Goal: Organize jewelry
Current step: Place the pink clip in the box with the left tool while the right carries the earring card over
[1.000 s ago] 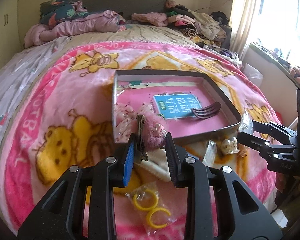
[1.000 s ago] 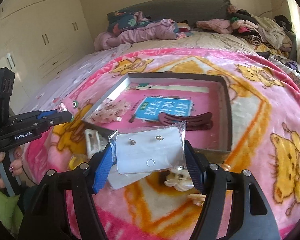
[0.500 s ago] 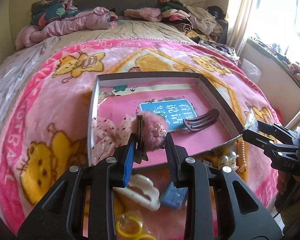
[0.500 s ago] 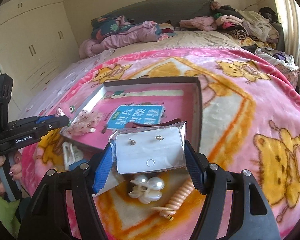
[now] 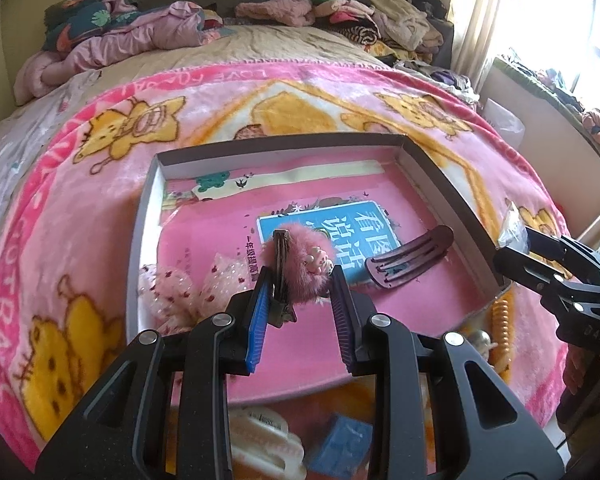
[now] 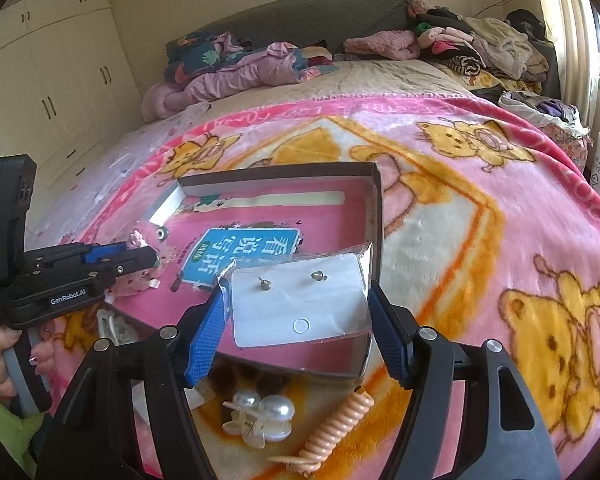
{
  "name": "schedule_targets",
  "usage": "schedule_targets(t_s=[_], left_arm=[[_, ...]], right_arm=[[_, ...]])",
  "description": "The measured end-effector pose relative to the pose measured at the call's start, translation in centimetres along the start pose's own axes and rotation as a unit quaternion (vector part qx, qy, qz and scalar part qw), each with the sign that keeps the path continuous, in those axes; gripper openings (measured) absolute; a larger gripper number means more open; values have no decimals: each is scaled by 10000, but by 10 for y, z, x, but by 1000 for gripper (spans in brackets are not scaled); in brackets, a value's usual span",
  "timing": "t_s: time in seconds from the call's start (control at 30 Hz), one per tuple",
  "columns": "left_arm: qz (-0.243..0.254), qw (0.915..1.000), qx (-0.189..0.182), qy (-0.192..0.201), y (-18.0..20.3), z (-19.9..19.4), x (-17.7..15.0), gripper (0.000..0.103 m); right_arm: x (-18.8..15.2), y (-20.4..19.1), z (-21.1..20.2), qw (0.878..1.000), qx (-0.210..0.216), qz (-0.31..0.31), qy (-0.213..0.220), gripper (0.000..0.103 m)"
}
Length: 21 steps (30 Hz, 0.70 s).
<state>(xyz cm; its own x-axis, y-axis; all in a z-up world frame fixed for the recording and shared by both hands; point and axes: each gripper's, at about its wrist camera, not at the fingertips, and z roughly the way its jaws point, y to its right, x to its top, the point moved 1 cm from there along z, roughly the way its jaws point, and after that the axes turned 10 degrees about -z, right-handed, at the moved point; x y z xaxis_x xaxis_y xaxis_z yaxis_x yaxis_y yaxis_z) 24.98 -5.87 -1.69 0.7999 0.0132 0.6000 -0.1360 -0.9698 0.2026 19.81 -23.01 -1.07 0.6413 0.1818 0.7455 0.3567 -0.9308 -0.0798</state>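
A shallow grey box (image 5: 440, 172) with a pink printed floor lies on the bed blanket; it also shows in the right wrist view (image 6: 376, 200). My left gripper (image 5: 298, 300) is shut on a fluffy pink hair clip (image 5: 300, 264) and holds it above the box floor. My right gripper (image 6: 296, 312) is shut on a bagged white earring card (image 6: 300, 300) over the box's near right corner. A dark red hair clip (image 5: 410, 258) and a pink sequin bow (image 5: 188, 288) lie in the box.
On the blanket near the box lie a pearl claw clip (image 6: 260, 414), an orange coil hair tie (image 6: 336, 428), a white claw clip (image 5: 264, 440) and a blue block (image 5: 340, 446). Piled clothes (image 6: 480, 48) lie at the bed's far end. Wardrobe doors (image 6: 52, 92) stand left.
My left gripper has moved forward with the fluffy clip, from the box's near edge to over its floor. My right gripper has carried the earring card to the box's right corner.
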Motion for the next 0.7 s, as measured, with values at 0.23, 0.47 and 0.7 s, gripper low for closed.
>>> schedule_targets(t_s=[0.23,0.47,0.7], left_arm=[[9,9999,66,-151,0,20,2,22],[56,9998,106,-168,-1,26,2,36],[58,9998,122,-116,-5,20,1,49]], right_arm=[[1,1,15,9999,-39,-47,-97,65],[0,-5,28,9997,-37,-94,-207,65],[-1,-10,38,9993,7,-165,-325,65]])
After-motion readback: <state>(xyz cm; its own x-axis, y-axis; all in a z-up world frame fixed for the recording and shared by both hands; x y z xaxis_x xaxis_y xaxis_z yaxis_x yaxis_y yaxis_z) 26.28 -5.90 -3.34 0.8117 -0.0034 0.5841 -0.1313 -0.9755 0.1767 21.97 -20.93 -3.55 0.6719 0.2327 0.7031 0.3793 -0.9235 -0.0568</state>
